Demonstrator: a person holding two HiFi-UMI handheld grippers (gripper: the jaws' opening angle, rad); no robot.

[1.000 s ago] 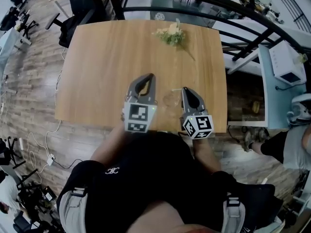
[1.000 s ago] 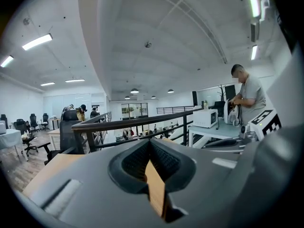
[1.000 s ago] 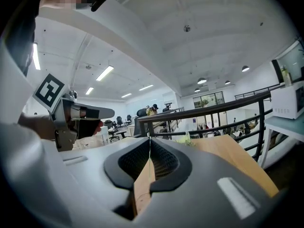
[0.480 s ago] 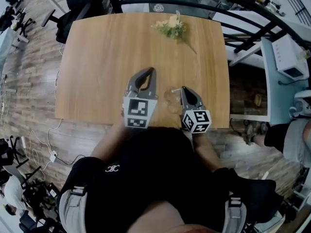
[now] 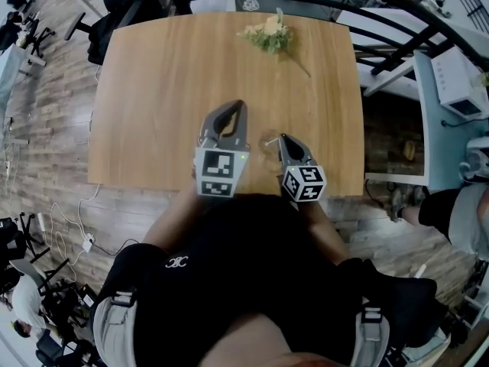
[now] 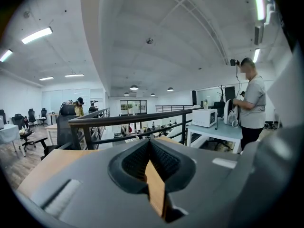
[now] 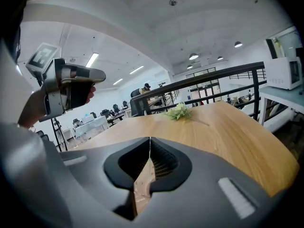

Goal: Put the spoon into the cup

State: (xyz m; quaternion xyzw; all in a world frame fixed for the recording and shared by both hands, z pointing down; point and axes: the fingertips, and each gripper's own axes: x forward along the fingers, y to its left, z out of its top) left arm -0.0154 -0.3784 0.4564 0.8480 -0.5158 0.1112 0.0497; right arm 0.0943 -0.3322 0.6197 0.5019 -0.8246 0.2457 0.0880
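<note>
Glass cup [image 5: 268, 144] stands just beside right gripper's [image 5: 281, 138] pressed-together fingertips; left gripper [image 5: 240, 105] likewise closed.

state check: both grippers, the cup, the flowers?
left gripper: shut, nothing between the jaws.
right gripper: shut, nothing seen between the jaws, tip beside the cup.
cup: clear glass, on the table, partly hidden by the right gripper.
flowers: lying at the table's far end.
spoon: not made out in any view.
</note>
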